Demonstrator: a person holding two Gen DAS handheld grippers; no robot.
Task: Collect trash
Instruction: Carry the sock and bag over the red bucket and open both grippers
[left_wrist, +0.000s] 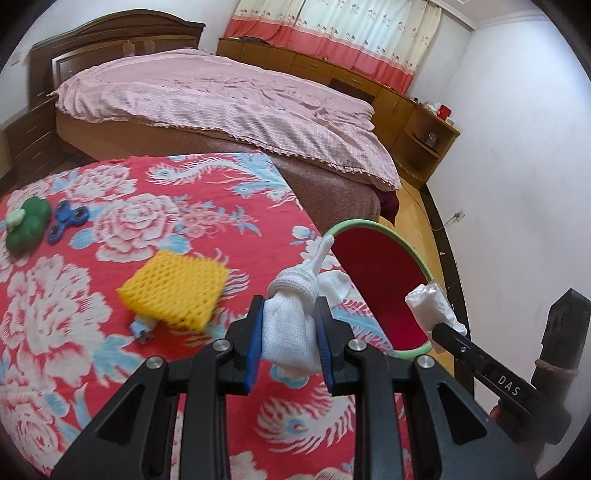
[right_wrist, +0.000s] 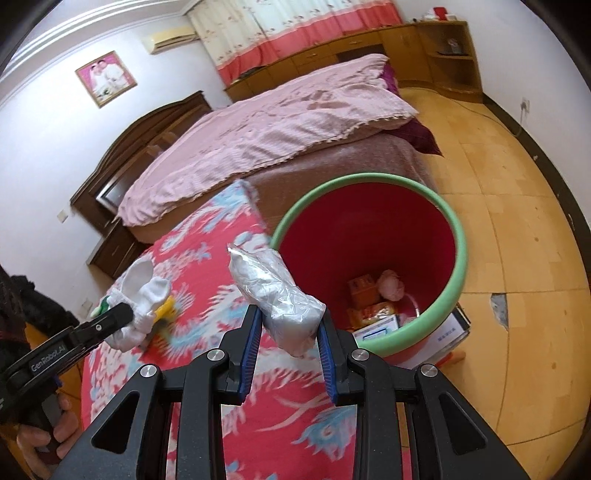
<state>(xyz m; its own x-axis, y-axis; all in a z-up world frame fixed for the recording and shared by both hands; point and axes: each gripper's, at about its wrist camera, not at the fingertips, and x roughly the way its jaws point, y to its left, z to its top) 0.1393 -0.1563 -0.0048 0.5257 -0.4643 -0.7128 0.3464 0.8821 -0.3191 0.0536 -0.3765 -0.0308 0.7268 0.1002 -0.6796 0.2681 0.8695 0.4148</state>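
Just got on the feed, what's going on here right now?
A person is clearing trash off the red floral cloth with two handheld grippers. The left gripper has its jaws shut on a white sock; the right gripper is shut on a crumpled plastic packet. Both are near the red bin, which already holds wrappers. A yellow foam net remains on the cloth.

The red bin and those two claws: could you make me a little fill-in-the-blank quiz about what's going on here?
1. The left gripper is shut on a white ____.
2. The right gripper is shut on a crumpled plastic ____.
3. The red bin has a ____ rim.
4. The yellow foam net lies on the ____ cloth.

Missing words: sock; wrapper; green; floral
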